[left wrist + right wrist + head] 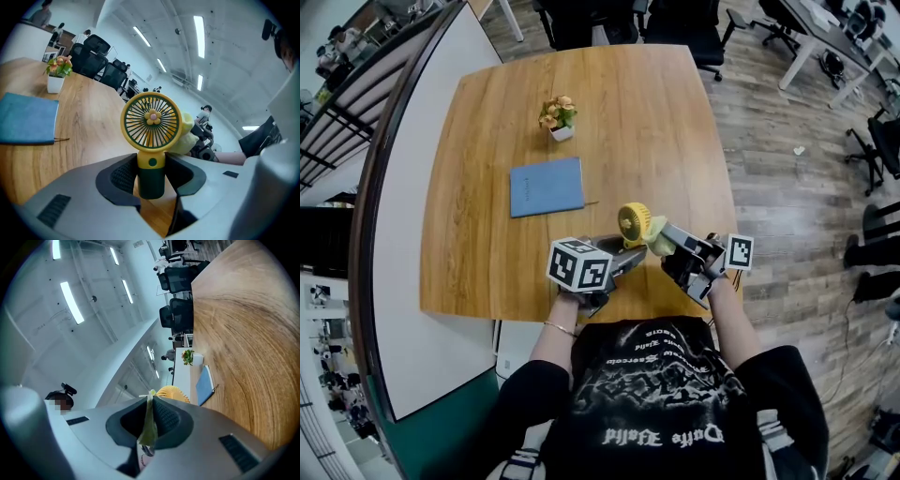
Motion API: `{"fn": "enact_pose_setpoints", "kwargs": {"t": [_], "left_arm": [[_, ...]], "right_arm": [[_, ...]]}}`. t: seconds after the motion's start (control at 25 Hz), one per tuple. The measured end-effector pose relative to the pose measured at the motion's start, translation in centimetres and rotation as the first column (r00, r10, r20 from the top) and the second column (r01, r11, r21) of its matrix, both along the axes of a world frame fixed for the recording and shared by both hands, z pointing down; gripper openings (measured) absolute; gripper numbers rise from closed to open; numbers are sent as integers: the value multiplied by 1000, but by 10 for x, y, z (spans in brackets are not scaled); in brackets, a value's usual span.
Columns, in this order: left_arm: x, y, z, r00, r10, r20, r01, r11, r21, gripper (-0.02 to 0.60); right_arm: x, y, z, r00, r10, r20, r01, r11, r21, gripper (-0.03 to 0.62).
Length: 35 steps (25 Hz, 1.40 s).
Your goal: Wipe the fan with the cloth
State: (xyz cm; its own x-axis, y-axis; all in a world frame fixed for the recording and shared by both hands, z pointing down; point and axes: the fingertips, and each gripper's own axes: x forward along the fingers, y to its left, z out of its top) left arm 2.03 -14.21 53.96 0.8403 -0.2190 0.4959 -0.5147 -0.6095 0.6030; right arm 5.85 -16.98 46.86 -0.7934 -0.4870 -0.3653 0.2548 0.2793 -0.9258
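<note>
A small yellow hand fan [633, 223] with a dark green handle is held upright above the table's near edge. My left gripper [151, 180] is shut on the handle [151, 177]; the round grille [151, 122] with its flower centre faces the camera. My right gripper [149, 423] is shut on a pale yellow cloth [149, 427], pinched thin between the pads. In the head view the cloth [657, 246] touches the right side of the fan's head, with the right gripper [675, 246] just behind it. The cloth [183, 137] bulges behind the grille in the left gripper view. The fan's yellow head [172, 393] peeks over the right jaws.
A blue notebook [546, 186] lies on the wooden table [487, 234], and a small potted flower [558, 117] stands beyond it. Office chairs [694, 33] stand at the far end. The table's near edge runs just under both grippers.
</note>
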Motion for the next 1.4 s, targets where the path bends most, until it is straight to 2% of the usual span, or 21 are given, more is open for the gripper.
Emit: {"fn": "enact_pose_setpoints", "kwargs": {"t": [0.08,0.24,0.36,0.52,0.72,0.84,0.96,1.16,1.28,1.4], "left_arm": [[-2,3,3,999,14,39,-15,1000,16,198],[0,18,7,993,106,51,-107,994,28,198],[-4,16,23,981,79,178,-90,995,53,198],[-21,12,52,920,58,389,-94,993,76,198],[-40,-6,77,835,-34,550,-59,987,151,198],[-52,-12,87,773,-57,632,-56,986,157,198],[-63,-18,96,736,-88,672,-10,990,141,198],[-76,-25,109,696,-144,704,89,989,114,199],[-77,-27,113,693,-152,705,127,988,89,199],[-78,-29,114,707,-164,688,158,985,72,199]], "right_arm": [[3,-4,0,999,29,-23,-29,1000,0,23],[19,-24,10,990,138,-25,-139,989,-48,23],[36,-38,18,973,224,-54,-228,971,-77,23],[59,-45,20,946,316,-74,-322,942,-93,23],[74,-35,33,927,347,-140,-361,928,-89,23],[73,-25,43,929,335,-160,-353,930,-105,23],[71,-17,50,929,320,-185,-343,933,-111,23],[68,-8,59,932,308,-191,-334,934,-123,23],[64,-7,58,936,289,-202,-315,942,-112,23],[59,-7,59,936,281,-213,-309,945,-112,23]]}}
